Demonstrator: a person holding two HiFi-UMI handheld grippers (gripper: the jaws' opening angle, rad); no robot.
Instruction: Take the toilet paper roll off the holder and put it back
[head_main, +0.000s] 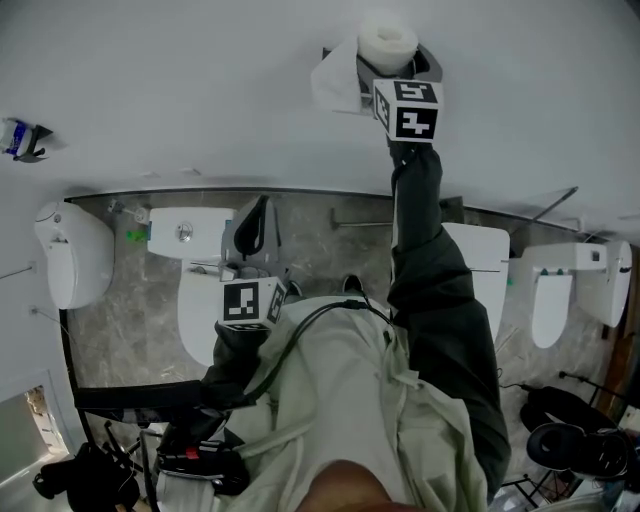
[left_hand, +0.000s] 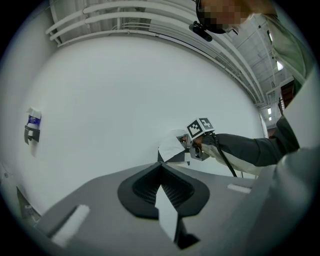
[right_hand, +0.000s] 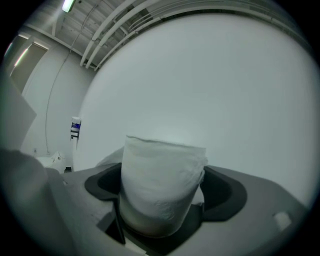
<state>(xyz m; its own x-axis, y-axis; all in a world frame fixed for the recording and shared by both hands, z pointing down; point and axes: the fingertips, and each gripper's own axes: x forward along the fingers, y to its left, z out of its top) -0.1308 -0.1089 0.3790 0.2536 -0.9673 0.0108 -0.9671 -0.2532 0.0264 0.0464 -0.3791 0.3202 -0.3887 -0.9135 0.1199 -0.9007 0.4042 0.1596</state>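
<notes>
- Two tools in use; one carries the load.
- Right tool (head_main: 392, 72): raised to the white wall (head_main: 200, 90), jaws pinching the toilet paper roll (right_hand: 162, 185) by its sides, with the roll standing on end between them.
- Toilet paper roll, location: at the wall-mounted holder (head_main: 430, 66), touching or just in front of its grey bracket. Whether it sits on the holder or is free of it cannot be told.
- Loose sheet (head_main: 335, 85): hangs from the roll on the left side of the holder.
- Left tool (left_hand: 165, 192): held low near the person's body and well apart from the holder, jaws pressed together. A pale sliver shows at the seam; what it is cannot be told.
- Step, as judged: the roll is gripped right at the holder, either coming off or going back on.
- Next move calls for: a firm pinch, the roll's core kept lined up with the holder, and the hanging sheet kept from snagging.
</notes>
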